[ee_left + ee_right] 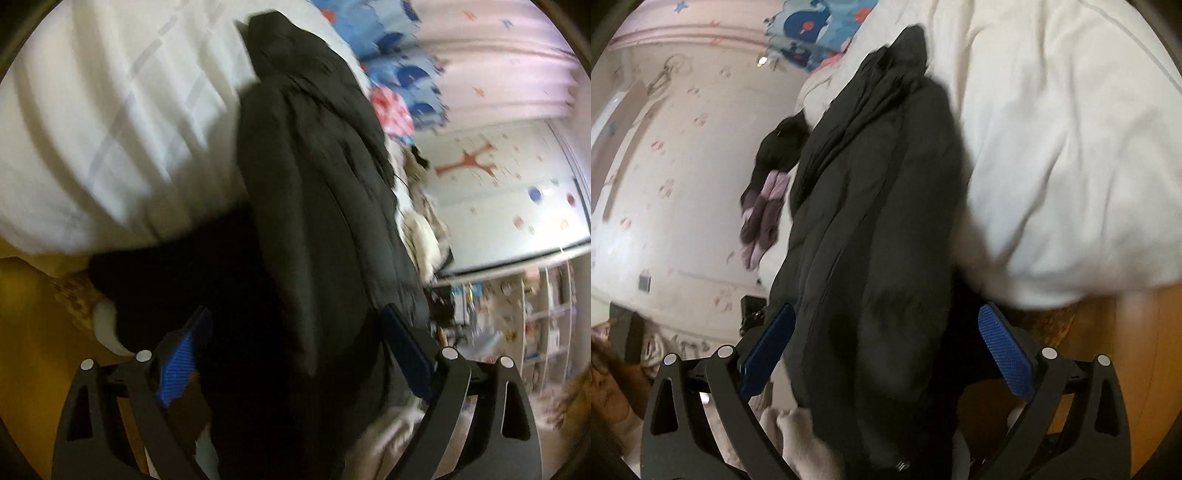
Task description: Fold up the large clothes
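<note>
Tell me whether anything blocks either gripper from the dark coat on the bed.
Nothing visible does. The dark coat lies straight ahead of the open left gripper and of the open right gripper, its near end already between both pairs of fingers. The white duvet lies beside it, not over it.

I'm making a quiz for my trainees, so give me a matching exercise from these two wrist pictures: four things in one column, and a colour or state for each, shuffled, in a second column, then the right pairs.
Things:
1. coat
2. duvet
3. left gripper
4. pillow

Colour or state:
A. white, bunched in broad folds
B. blue, with whale prints
C. black, lying in a long heap on the bed
D. jaws wide apart, pads clear of the cloth

Pairs: 1-C, 2-A, 3-D, 4-B
</note>
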`<state>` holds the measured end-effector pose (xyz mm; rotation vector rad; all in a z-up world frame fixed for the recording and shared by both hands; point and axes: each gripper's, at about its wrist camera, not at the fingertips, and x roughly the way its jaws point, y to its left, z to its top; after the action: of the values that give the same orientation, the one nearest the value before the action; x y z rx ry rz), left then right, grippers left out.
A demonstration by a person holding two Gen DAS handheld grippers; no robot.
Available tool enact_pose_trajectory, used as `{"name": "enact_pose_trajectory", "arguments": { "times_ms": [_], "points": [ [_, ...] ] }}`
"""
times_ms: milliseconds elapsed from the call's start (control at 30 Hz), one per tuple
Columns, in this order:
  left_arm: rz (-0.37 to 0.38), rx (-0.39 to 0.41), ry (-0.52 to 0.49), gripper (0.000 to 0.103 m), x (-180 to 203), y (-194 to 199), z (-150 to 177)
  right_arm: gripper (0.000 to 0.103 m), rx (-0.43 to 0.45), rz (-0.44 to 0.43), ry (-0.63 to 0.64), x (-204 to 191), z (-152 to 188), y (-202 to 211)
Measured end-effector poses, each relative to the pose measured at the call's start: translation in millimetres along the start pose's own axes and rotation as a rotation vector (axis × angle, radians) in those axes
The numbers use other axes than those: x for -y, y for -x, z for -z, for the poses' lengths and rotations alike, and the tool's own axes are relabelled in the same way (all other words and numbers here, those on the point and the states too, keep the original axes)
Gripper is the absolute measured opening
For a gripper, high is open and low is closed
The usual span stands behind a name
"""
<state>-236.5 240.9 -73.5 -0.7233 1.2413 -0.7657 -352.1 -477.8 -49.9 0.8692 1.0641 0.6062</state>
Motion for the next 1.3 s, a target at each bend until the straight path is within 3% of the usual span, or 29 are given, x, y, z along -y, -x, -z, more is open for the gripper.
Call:
{"name": "enact_pose_trajectory", "arguments": {
  "times_ms": [67,300,367,400,433,467,533,600,733,867,967,1033,1200,1267,1300],
  "points": [
    [0.023,-0.010,-0.017,0.091,5,-1,14,0.096,-0.009,-0.021,0.004,-3,7,-3],
    [-0.022,0.013,-0.001,0.091,3,-1,35,0.095,0.000,-0.086,0.018,-5,19,-13],
    [-0.021,0.022,0.025,0.091,-4,-3,34,0.080,0.004,-0.103,0.038,-8,23,-19],
    [-0.021,0.030,0.032,0.090,-6,-4,35,0.067,0.013,-0.109,0.047,-10,24,-20],
    [-0.014,0.040,0.034,0.084,-6,-3,34,0.056,0.033,-0.127,0.060,-13,26,-20],
    [0.008,0.056,0.025,0.067,-3,-2,36,0.051,0.048,-0.132,0.068,-16,29,-19],
    [0.003,0.099,0.006,0.048,7,4,39,0.035,0.087,-0.165,0.085,-24,30,-16],
    [0.056,0.146,-0.015,0.016,20,14,39,0.023,0.132,-0.214,0.093,-28,27,-9],
    [0.119,0.225,-0.057,0.010,50,33,37,0.019,0.200,-0.308,0.129,-49,26,1],
    [0.204,0.244,-0.131,0.009,76,47,42,0.019,0.158,-0.347,0.176,-65,34,7],
    [0.156,0.145,-0.164,0.009,70,37,42,0.027,0.051,-0.254,0.174,-57,42,-5],
    [0.098,0.076,-0.129,0.010,50,23,40,0.044,0.035,-0.221,0.150,-45,45,-13],
    [0.079,0.089,-0.037,0.030,22,15,37,0.049,0.059,-0.220,0.094,-21,50,-27],
    [0.064,0.121,-0.061,0.030,25,18,39,0.024,0.074,-0.245,0.123,-28,54,-33],
    [0.065,0.145,-0.066,0.019,29,21,38,0.019,0.092,-0.247,0.140,-35,55,-34]
  ]
}}
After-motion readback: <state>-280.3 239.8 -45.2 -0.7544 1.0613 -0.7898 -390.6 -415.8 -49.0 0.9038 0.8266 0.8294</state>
